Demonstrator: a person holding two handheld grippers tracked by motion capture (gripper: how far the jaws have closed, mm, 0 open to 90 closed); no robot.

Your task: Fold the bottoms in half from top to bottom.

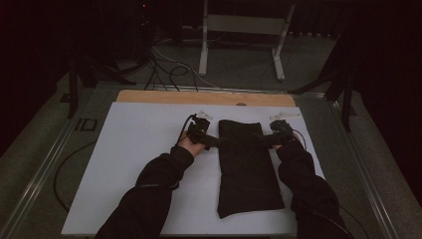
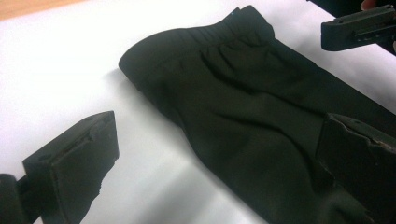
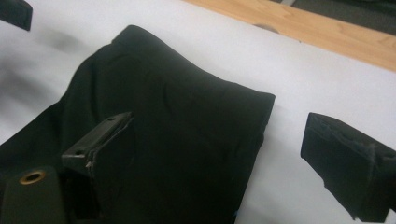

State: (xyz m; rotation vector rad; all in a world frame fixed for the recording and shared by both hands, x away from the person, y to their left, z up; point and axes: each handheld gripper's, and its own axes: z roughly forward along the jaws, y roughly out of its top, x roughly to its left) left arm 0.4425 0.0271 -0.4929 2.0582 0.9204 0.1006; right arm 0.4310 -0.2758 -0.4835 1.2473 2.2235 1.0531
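A folded black garment lies lengthwise on the white sheet, its elastic waistband end toward the far side. My left gripper is at the garment's left edge and stands open, one jaw over the white sheet and the other over the cloth. At the right edge my right gripper is open too, one jaw above the dark fabric and the other over the sheet. Neither pair of jaws pinches the cloth.
The white sheet covers a wooden tabletop whose bare strip shows at the far edge. Cables and a white metal stand sit on the floor beyond. A cable loops off the table's left side.
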